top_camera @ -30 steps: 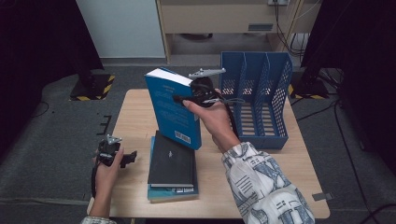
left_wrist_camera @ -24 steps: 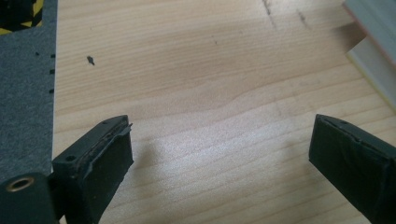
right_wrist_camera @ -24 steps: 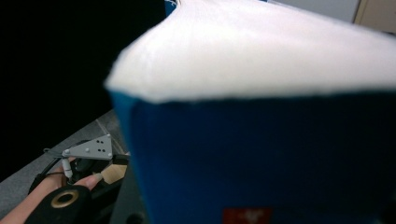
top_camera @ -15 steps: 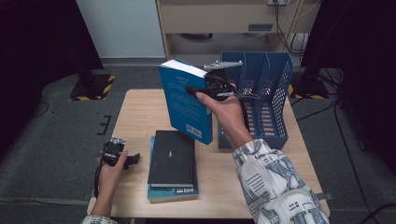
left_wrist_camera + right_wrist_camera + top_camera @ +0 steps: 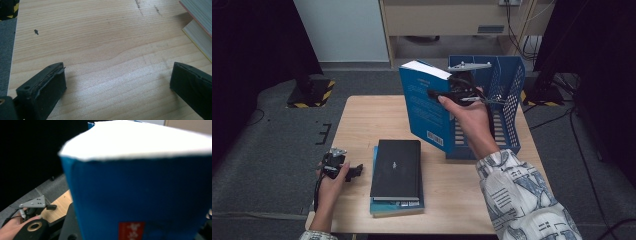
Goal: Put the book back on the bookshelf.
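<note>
Right gripper (image 5: 447,95) fingers clamp my blue book (image 5: 427,107) upright beside the file rack (image 5: 507,100); left gripper (image 5: 343,169) fingers have just spread, empty.

Bright blue book (image 5: 427,107) w/ white page edges & red label; blue mesh rack (image 5: 507,100); black notebook (image 5: 396,169) over teal book (image 5: 384,207); light wood-grain desk (image 5: 362,120); patterned white/blue sleeve (image 5: 522,200).
</note>
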